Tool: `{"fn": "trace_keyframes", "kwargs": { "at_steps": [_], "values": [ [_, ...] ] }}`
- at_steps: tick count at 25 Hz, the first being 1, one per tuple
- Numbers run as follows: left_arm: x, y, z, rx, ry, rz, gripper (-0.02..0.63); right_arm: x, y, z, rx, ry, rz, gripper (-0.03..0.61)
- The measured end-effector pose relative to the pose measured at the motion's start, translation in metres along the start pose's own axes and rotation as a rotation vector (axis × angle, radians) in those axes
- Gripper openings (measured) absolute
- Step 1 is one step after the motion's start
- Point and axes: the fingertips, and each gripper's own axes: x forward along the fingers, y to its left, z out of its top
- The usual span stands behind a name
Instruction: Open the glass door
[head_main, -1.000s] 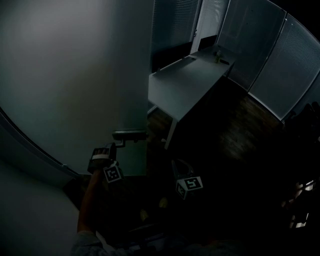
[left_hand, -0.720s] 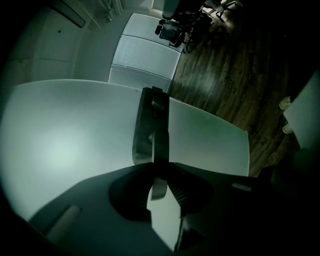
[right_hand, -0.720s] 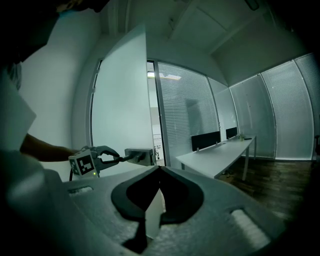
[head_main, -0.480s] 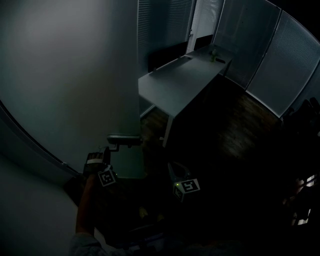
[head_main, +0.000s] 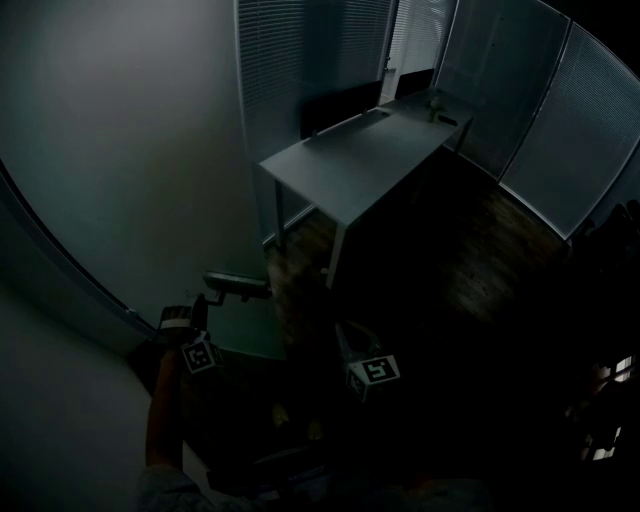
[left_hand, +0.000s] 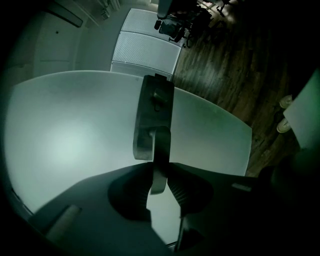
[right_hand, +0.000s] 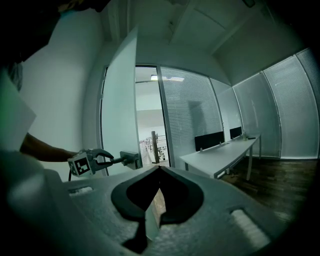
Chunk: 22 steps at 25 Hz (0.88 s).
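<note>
The frosted glass door (head_main: 140, 160) stands partly swung open at the left of the head view. Its metal lever handle (head_main: 240, 288) sticks out near the door's edge. My left gripper (head_main: 205, 302) is shut on that lever. In the left gripper view the lever (left_hand: 159, 165) sits pinched between the two jaws (left_hand: 159, 175), below its mounting plate (left_hand: 152, 115) on the glass (left_hand: 70, 145). My right gripper (head_main: 347, 338) hangs in the dark lower middle, apart from the door. Its jaws (right_hand: 151, 212) are nearly together with nothing in them. The right gripper view shows the left gripper (right_hand: 102, 158) on the handle (right_hand: 131, 159).
A long white desk (head_main: 350, 160) stands just beyond the door's edge, with small items at its far end. Walls with blinds (head_main: 560, 110) enclose the room. The floor (head_main: 470, 260) is dark wood. A lit corridor (right_hand: 150, 145) shows through the doorway.
The door has swung further open. The handle and my left gripper moved left and down in the head view, and more of the blinds behind the door edge shows. The right gripper drifted slightly.
</note>
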Motion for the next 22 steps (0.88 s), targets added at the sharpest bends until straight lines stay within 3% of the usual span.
{"fn": "trace_keyframes", "kwargs": {
  "at_steps": [9, 16, 22],
  "values": [
    [-0.042, -0.018, -0.008, -0.002, 0.016, 0.021, 0.095, -0.029, 0.008, -0.018, -0.008, 0.007, 0.053, 0.002],
    [-0.073, -0.028, -0.021, 0.003, -0.005, 0.019, 0.097, -0.036, 0.047, -0.017, -0.018, 0.006, 0.102, 0.002],
    [-0.087, -0.038, -0.031, 0.007, -0.054, 0.027, 0.097, -0.036, 0.081, -0.028, -0.027, 0.015, 0.091, 0.002]
  ]
}}
